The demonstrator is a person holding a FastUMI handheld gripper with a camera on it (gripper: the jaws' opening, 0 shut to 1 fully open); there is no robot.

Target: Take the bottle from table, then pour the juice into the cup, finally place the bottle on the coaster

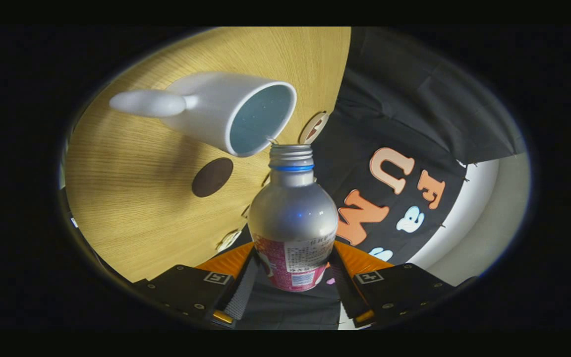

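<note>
A: Your gripper (293, 277) has both fingers clamped on the bottle (293, 218) low on its labelled body, tilted hard, mouth right at the lip of the cup (236, 111), which sits well in from the tabletop (132, 213) edge

B: Risk?

A: Mouth only meets the near lip; drift sideways and juice likely hits wood. Low grip could let it slip

B: Hidden?

A: Can't tell if juice flows or the fill level. Bottle base cut off between fingers. Coaster (212, 177) just beside the cup, free

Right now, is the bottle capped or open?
Open: the bottle, held between the gripper fingers, shows bare neck threads at the cup rim.
</note>
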